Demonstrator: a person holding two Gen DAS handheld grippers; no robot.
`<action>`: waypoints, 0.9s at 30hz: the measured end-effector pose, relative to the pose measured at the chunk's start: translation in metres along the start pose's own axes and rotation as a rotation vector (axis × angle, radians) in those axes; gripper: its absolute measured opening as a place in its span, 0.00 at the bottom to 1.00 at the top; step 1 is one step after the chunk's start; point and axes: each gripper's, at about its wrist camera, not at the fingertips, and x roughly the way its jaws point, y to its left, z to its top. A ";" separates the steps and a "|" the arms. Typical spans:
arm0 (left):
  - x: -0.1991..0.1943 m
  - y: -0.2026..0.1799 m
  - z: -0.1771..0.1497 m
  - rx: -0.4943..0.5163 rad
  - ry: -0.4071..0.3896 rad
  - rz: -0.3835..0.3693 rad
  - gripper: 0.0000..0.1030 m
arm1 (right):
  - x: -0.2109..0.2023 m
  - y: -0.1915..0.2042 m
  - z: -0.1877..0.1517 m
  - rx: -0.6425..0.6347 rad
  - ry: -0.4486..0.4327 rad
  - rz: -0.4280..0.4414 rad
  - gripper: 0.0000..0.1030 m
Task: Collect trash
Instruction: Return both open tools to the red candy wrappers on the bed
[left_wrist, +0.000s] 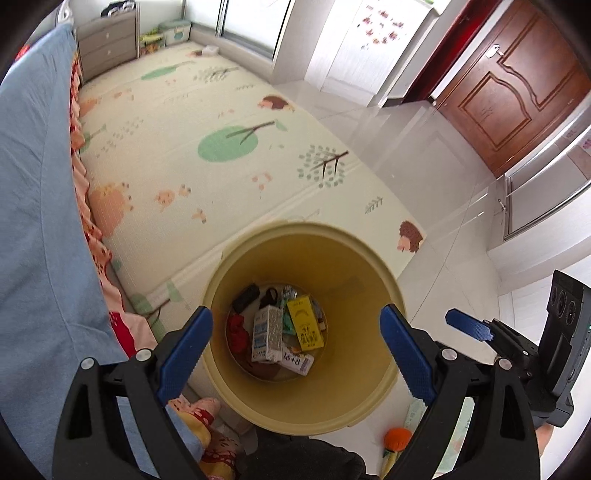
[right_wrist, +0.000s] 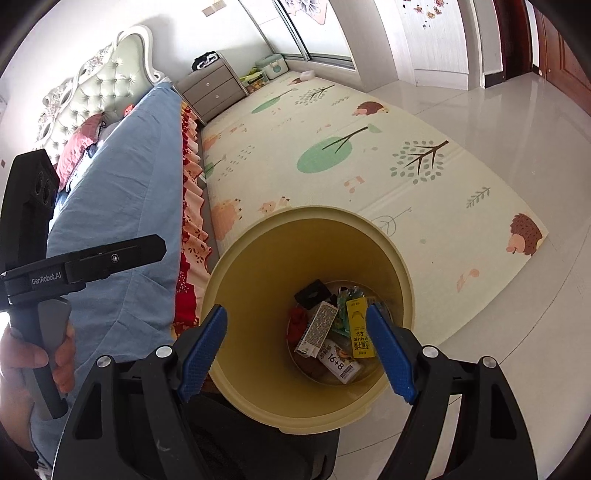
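bedroom floor of pale glossy tile (right_wrist: 480, 369), partly covered by a cream play mat (left_wrist: 207, 122) printed with trees and hedgehogs. a yellow trash bin (left_wrist: 332, 402) stands upright on the tile at the mat's near edge, just beside the bed. its bottom holds the trash: a yellow carton (left_wrist: 304, 326), a silver-and-blue carton (left_wrist: 267, 334), a white "8+9" carton (right_wrist: 338, 363), a black item (right_wrist: 312, 293), a red item (left_wrist: 238, 332) and small wrappers, lying mixed and touching.

left gripper (left_wrist: 295, 350): above the bin mouth, fingers (left_wrist: 183, 354) spread wide, holding nothing. right gripper (right_wrist: 295, 350): also above the bin, fingers (right_wrist: 391, 354) apart and empty; it shows at the right edge of the left wrist view.

bed with blue sheet (right_wrist: 122, 206) and red floral skirt borders the bin on the left. a grey drawer unit (right_wrist: 212, 90) stands at the mat's far end; a brown door (left_wrist: 517, 85) is on the right.
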 end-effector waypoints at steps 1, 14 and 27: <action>-0.006 -0.002 0.000 0.009 -0.017 -0.008 0.89 | -0.003 0.003 0.001 -0.009 -0.003 0.002 0.73; -0.120 -0.007 -0.001 0.017 -0.257 -0.024 0.89 | -0.040 0.080 0.018 -0.175 -0.076 0.036 0.73; -0.255 0.127 -0.068 -0.192 -0.424 0.178 0.91 | -0.029 0.241 0.019 -0.419 -0.074 0.223 0.70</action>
